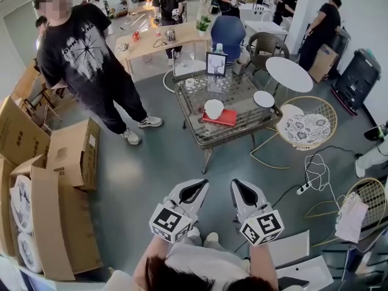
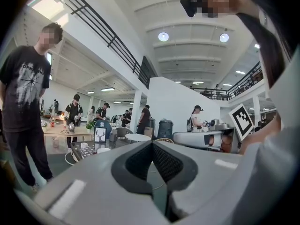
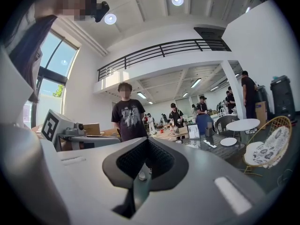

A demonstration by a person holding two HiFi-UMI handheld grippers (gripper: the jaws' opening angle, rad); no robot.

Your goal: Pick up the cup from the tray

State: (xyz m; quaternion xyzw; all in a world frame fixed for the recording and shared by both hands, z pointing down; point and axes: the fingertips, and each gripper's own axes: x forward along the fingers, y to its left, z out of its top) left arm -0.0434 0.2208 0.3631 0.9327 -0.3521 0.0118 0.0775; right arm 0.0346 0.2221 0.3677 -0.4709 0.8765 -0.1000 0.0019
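While both grippers hang low and close to the body, nothing is engaged. Left gripper (image 1: 195, 188) and right gripper (image 1: 241, 190) are both clenched on nothing, pads meeting at the tips. My read: that's a carry pose, since the target is out of reach. Cup (image 1: 213, 108) stands upright on the red tray (image 1: 228, 119), near the front edge of the table (image 1: 207, 142), well apart from both grippers. Front-edge placement probably keeps it reachable from this side. Next: approach, then open one gripper.
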